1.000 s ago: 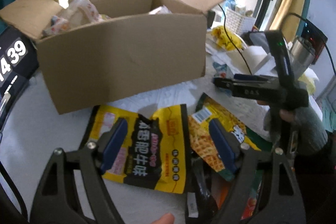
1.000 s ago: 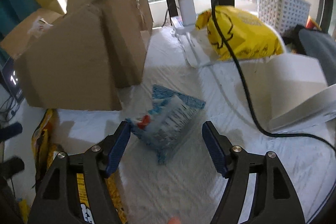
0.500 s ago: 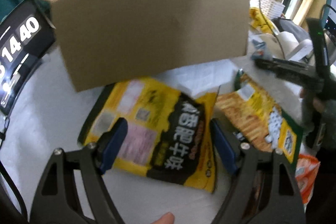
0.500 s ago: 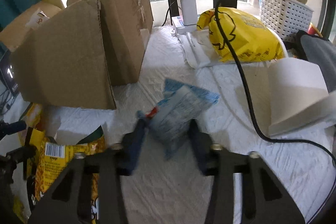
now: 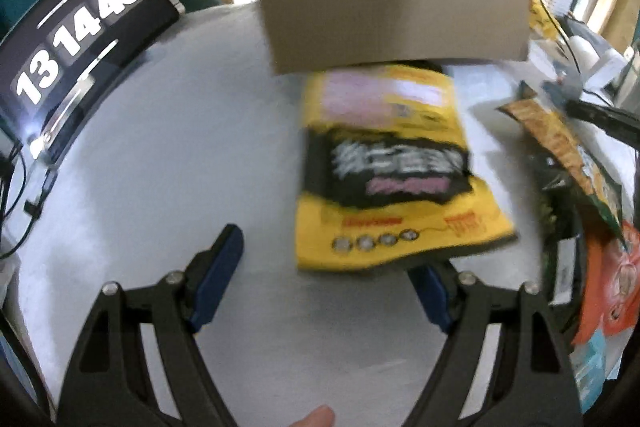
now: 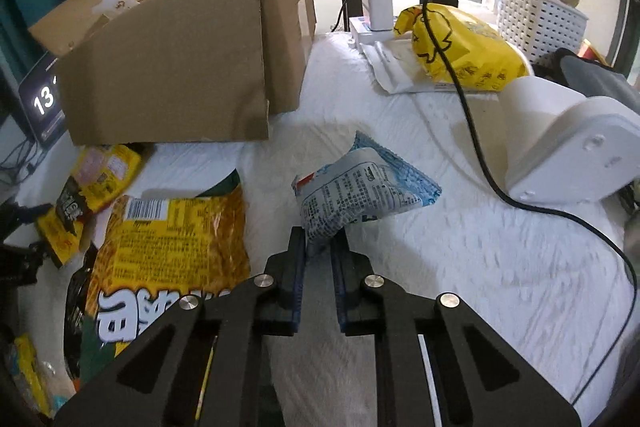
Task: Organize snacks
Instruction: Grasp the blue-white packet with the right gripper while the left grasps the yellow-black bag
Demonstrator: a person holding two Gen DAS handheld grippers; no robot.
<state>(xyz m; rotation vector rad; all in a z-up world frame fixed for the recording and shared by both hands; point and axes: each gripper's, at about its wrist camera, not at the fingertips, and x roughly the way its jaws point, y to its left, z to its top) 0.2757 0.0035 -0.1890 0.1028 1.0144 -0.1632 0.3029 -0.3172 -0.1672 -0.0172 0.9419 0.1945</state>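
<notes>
Two tongs: right just closing, pinching blue packet; left spread, yellow bag just ahead.

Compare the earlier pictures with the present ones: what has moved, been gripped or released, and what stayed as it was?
The right tongs have just been closing and now pinch the blue snack packet, lifting it slightly. The left tongs swung left, still open; the yellow-black bag now lies toward their right finger. The cardboard box and other snacks stayed put.
</notes>
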